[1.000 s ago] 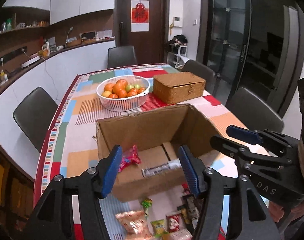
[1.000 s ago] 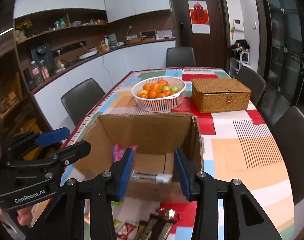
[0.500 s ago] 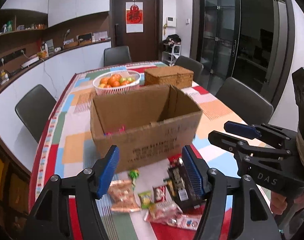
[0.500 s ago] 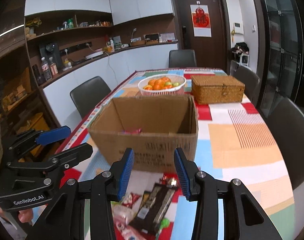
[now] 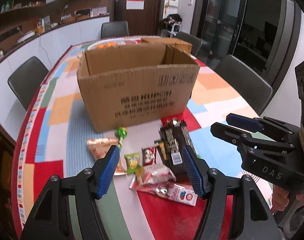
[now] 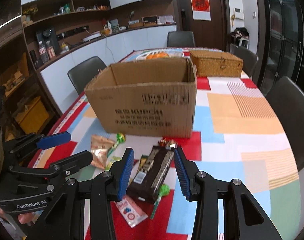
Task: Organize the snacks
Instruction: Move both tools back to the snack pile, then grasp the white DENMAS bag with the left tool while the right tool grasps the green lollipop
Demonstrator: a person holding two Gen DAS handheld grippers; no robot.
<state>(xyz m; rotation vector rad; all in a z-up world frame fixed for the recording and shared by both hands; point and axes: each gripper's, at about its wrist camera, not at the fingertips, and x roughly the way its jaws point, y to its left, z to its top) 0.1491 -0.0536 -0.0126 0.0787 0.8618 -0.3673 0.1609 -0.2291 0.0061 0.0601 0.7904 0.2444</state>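
Observation:
An open cardboard box (image 5: 138,92) stands on the patterned table; it also shows in the right wrist view (image 6: 144,100). Several snack packets lie in front of it: a dark chocolate pack (image 5: 175,150) (image 6: 154,172), an orange packet (image 5: 101,150) (image 6: 99,148), a green lollipop (image 5: 121,133) (image 6: 120,139), a small green packet (image 5: 133,163), a red-white packet (image 5: 172,192) (image 6: 131,212). My left gripper (image 5: 150,172) is open and empty above the small packets. My right gripper (image 6: 153,174) is open and empty, its blue pads on either side of the dark pack, above it.
Behind the box stand a white fruit basket with oranges (image 6: 160,55) and a woven lidded basket (image 6: 216,65). Grey chairs (image 5: 24,82) (image 6: 290,108) line the table's sides. Each gripper shows in the other's view: the right one (image 5: 262,140), the left one (image 6: 41,156).
Both grippers have pulled back from over the box and dropped lower toward the near table edge. The box interior is out of sight and the loose snacks now lie between the fingers.

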